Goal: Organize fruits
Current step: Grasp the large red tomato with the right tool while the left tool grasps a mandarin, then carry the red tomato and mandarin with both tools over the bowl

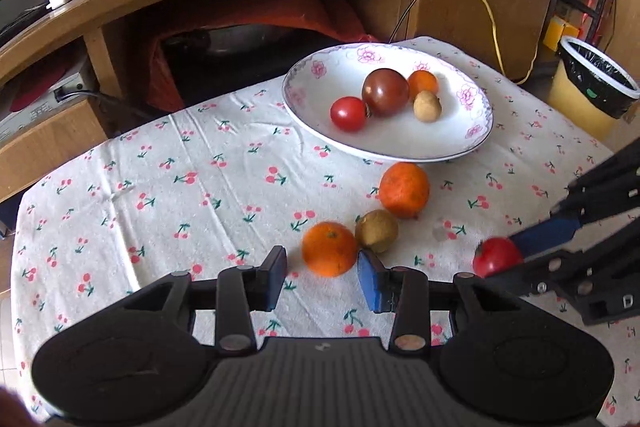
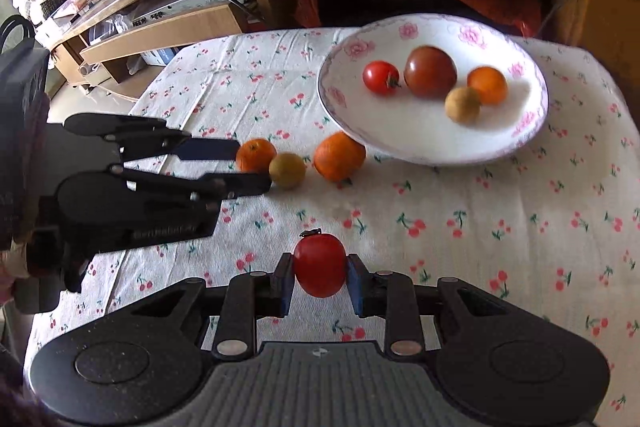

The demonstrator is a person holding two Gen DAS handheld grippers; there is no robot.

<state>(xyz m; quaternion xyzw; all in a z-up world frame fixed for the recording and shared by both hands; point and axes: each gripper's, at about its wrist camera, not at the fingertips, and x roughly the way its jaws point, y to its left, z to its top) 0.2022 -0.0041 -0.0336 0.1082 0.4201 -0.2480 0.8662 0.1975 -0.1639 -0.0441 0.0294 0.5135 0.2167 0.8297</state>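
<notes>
fruits are split between the white flower-rimmed ceramic plate (image 1: 472, 143) and the cherry-print white tablecloth (image 1: 160, 187), and i'd judge the step in hand is two pickups at once. on my left, the left gripper (image 1: 322, 277) stands open with its blue pads either side of the small round orange mandarin (image 1: 329, 248), not yet pinching; i'd ease forward until the pads sit at its widest part, then close gently, minding the brownish-green round kiwi-like fruit (image 1: 376, 230) just beside the right pad, which could get nudged. behind those lies the larger orange tangerine (image 1: 404, 190), near the plate's rim. further right, the right gripper (image 2: 319, 281) is clamped on the small red tomato (image 2: 319, 264), gripped at mid-height. i'd carry it over the rim and lower it onto bare plate, apart from the four fruits already there, and release softly since tomato skin bruises.
</notes>
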